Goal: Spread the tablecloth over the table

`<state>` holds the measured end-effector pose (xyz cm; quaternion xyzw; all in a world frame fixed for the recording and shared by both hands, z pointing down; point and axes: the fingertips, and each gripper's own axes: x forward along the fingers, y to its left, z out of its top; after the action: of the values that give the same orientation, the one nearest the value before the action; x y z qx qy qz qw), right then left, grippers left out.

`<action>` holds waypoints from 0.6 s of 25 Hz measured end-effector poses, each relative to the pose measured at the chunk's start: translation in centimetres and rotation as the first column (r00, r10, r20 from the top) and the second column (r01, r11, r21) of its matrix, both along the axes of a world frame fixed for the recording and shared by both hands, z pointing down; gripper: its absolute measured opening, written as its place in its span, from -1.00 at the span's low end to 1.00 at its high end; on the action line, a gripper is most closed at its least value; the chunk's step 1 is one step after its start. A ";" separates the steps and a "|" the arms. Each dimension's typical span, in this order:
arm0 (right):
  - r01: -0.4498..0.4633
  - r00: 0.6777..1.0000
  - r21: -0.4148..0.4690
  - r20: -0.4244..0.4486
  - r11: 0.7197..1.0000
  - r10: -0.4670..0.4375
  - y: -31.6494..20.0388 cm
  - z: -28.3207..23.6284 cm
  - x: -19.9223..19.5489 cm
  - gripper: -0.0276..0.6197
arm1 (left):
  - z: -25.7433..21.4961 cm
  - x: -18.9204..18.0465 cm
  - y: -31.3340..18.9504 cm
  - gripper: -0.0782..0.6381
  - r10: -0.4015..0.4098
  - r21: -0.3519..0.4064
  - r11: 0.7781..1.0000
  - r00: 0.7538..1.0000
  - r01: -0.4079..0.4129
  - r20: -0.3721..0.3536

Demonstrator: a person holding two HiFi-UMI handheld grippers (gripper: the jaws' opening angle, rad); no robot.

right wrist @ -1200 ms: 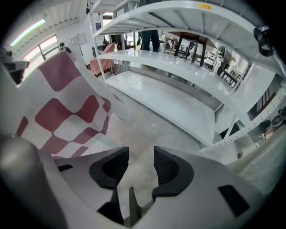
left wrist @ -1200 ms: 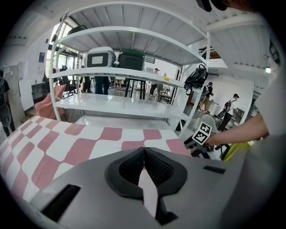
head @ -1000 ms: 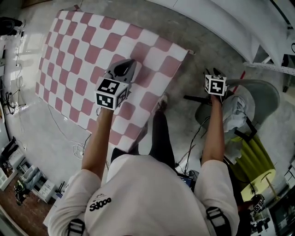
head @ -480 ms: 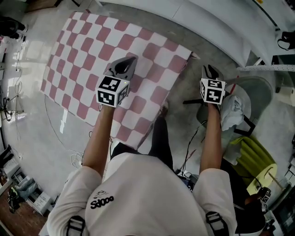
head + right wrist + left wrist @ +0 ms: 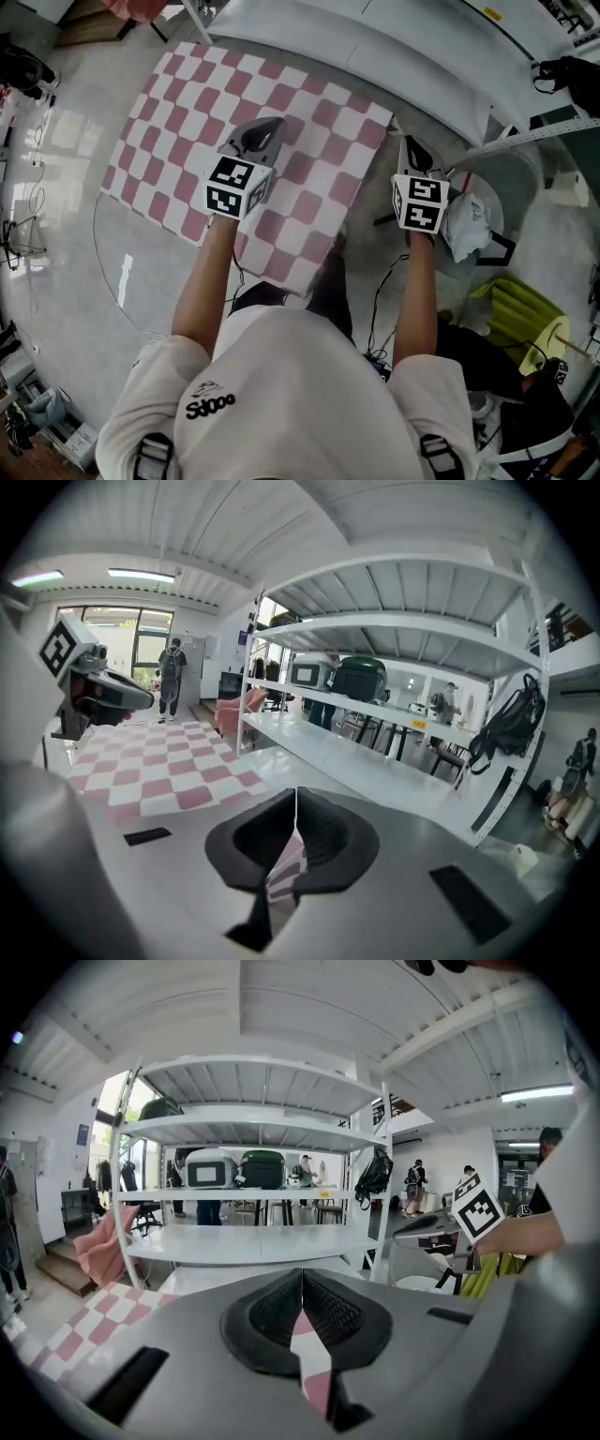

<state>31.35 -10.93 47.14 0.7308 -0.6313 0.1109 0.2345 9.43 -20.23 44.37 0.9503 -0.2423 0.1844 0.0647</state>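
The pink-and-white checked tablecloth (image 5: 187,112) hangs spread out above the grey floor, in front of me. My left gripper (image 5: 267,127) lies over its near part. In the left gripper view the left gripper (image 5: 302,1277) is shut, with a strip of the tablecloth (image 5: 312,1363) pinched between the pads. My right gripper (image 5: 409,143) is at the cloth's right corner. The right gripper (image 5: 296,797) is also shut, and a fold of the tablecloth (image 5: 286,869) hangs between its jaws. The rest of the cloth (image 5: 150,761) stretches away to its left. I cannot make out a table under the cloth.
A white shelving rack (image 5: 403,52) stands just beyond the cloth. A grey chair (image 5: 525,197) with white clothing on it is at the right, with a yellow-green item (image 5: 516,309) behind it. Cables (image 5: 112,272) lie on the floor at left. People stand far off.
Both hands have gone up and forward toward the rack, and the cloth has risen with them. The right gripper has come in to the cloth's right corner.
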 end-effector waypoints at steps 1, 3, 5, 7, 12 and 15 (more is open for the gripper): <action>0.001 1.000 0.015 -0.011 1.000 -0.001 0.2 -1.2 -0.9 -0.83 | -1.0 -0.6 0.2 -0.70 0.004 0.015 1.000 1.000 -0.004 -0.010; 0.004 1.000 0.049 -0.025 0.999 -0.003 0.6 -3.5 -2.7 -0.84 | -2.9 -1.9 0.6 -0.70 0.014 0.051 0.999 1.000 -0.012 -0.025; 0.009 0.999 0.089 -0.042 0.996 -0.005 1.0 -5.8 -4.4 -0.84 | -4.6 -3.2 1.1 -0.70 0.029 0.093 0.995 0.999 -0.025 -0.035; 0.018 0.998 0.126 -0.060 0.992 -0.010 1.3 -7.9 -6.3 -0.84 | -6.2 -4.3 1.6 -0.70 0.049 0.141 0.989 0.998 -0.043 -0.040; 0.049 0.996 0.186 -0.077 0.981 -0.035 2.3 -12.3 -11.1 -0.84 | -10.0 -7.1 2.8 -0.70 0.081 0.227 0.972 0.995 -0.065 -0.062; 0.061 0.996 0.220 -0.075 0.974 -0.045 3.2 -14.5 -13.8 -0.84 | -12.0 -8.7 3.4 -0.70 0.094 0.267 0.961 0.992 -0.068 -0.085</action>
<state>17.57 -7.72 32.62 0.7389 -0.6504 0.0076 0.1760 0.72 -16.82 32.37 0.9674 -0.2221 0.1069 -0.0583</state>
